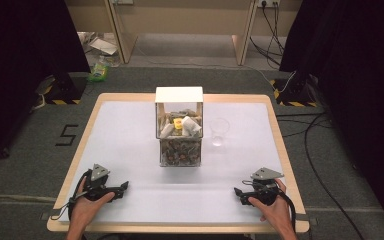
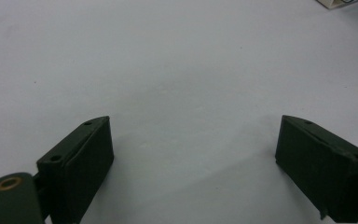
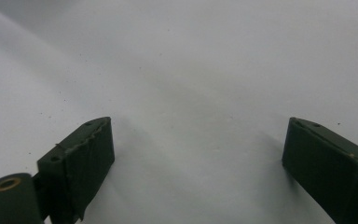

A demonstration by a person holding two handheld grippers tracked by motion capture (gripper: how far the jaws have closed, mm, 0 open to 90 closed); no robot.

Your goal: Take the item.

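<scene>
A: From the high view we see the left gripper [image 1: 111,190] and right gripper [image 1: 250,192] resting at the table's [image 1: 130,130] near edge, well apart from the clear box [image 1: 179,131] of packets at its centre and the clear cup [image 1: 220,131] just beside it.

B: In the left gripper view we have jaws spread, nothing between; a box corner [image 2: 338,3] peeks in.

A: Right gripper view: jaws likewise released, bare tabletop. Our worry: the cup, barely visible, could get knocked over on a reach.

One counter [image 1: 130,150]. One clear two-tier box [image 1: 179,131] with a white top, packets inside too jumbled to count. One clear cup [image 1: 220,131]. Two tongs: left tongs [image 1: 124,186], right tongs [image 1: 237,191]. Two hands.
</scene>
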